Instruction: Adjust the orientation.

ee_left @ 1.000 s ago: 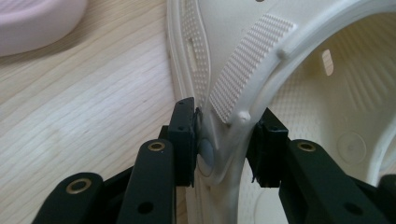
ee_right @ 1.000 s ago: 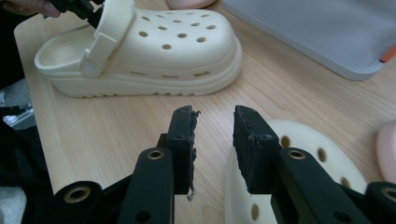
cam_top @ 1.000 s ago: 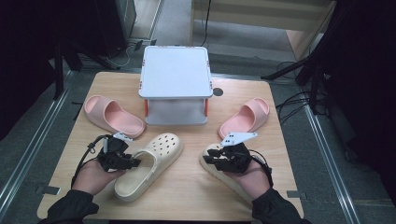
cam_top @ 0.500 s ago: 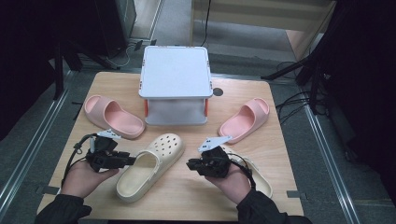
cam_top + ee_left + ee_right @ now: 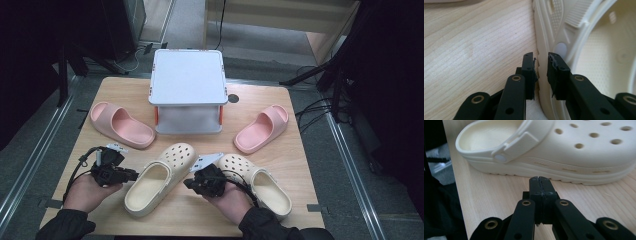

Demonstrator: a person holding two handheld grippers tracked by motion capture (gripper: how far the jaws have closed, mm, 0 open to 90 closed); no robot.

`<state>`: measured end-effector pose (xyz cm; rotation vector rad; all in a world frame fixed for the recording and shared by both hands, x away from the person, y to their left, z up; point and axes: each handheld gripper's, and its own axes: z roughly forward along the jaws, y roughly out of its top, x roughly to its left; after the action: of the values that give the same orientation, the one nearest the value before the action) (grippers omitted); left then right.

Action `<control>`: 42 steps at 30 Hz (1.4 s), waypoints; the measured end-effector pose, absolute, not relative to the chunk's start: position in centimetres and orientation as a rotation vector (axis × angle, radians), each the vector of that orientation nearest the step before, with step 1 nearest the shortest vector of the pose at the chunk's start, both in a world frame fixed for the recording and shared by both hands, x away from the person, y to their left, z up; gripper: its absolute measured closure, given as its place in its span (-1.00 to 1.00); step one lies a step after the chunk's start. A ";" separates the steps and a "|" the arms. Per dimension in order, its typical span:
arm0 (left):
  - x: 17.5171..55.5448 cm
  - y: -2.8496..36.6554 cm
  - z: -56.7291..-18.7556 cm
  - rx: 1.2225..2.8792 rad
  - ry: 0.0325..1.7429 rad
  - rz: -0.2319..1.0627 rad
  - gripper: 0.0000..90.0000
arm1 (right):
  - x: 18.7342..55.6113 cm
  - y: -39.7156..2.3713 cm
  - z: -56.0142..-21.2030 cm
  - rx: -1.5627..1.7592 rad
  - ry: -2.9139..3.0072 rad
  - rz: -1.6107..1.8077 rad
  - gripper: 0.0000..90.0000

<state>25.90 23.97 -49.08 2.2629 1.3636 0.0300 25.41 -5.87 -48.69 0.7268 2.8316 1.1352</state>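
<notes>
Two cream clogs lie near the table's front. My left gripper (image 5: 131, 175) is at the left clog (image 5: 160, 182), beside its heel opening. In the left gripper view the jaws (image 5: 541, 62) stand on either side of that clog's side wall (image 5: 599, 62) near the strap rivet, pressed on it. My right gripper (image 5: 187, 184) sits between the two clogs, pointing left at the left clog. In the right gripper view it (image 5: 540, 182) is shut and empty, a little short of the clog's sole (image 5: 574, 150). The right clog (image 5: 260, 185) lies beside the right hand.
A white box (image 5: 188, 82) stands at the table's back middle. One pink slide (image 5: 122, 125) lies to its left and another (image 5: 262, 129) to its right. A small black disc (image 5: 233, 98) sits beside the box. The wooden table (image 5: 320, 165) ends just behind the hands.
My right gripper has moved left, off the right clog, into the gap between the clogs. The left gripper has shifted slightly left along the left clog's side.
</notes>
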 end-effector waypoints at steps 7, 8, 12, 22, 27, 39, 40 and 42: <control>26.1 23.8 -49.4 2.257 1.367 -0.012 0.69 | 25.3 -4.1 -50.2 0.747 2.892 1.143 0.96; 26.1 23.8 -49.4 2.257 1.367 -0.012 0.69 | 25.3 -4.1 -50.2 0.747 2.892 1.143 0.96; 26.0 23.0 -49.5 2.275 1.323 -0.042 0.69 | 25.3 -4.1 -50.5 0.740 2.884 1.128 0.96; 26.0 22.1 -49.7 2.282 1.305 -0.076 0.70 | 25.4 -4.2 -50.9 0.749 2.883 1.112 0.95; 26.0 22.1 -49.7 2.275 1.315 -0.083 0.72 | 25.5 -4.2 -50.8 0.745 2.880 1.112 0.96; 25.6 21.8 -49.7 2.258 1.332 -0.094 0.74 | 26.1 -4.4 -50.8 0.771 2.860 1.102 0.96; 25.6 21.8 -49.7 2.260 1.329 -0.095 0.74 | 26.2 -4.4 -50.8 0.774 2.854 1.101 0.96; 25.5 21.7 -49.7 2.259 1.330 -0.106 0.74 | 26.5 -4.5 -50.8 0.800 2.846 1.096 0.95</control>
<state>25.49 21.68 -49.73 2.2587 1.3298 -0.1061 26.46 -4.52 -50.83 0.8000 2.8458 1.0965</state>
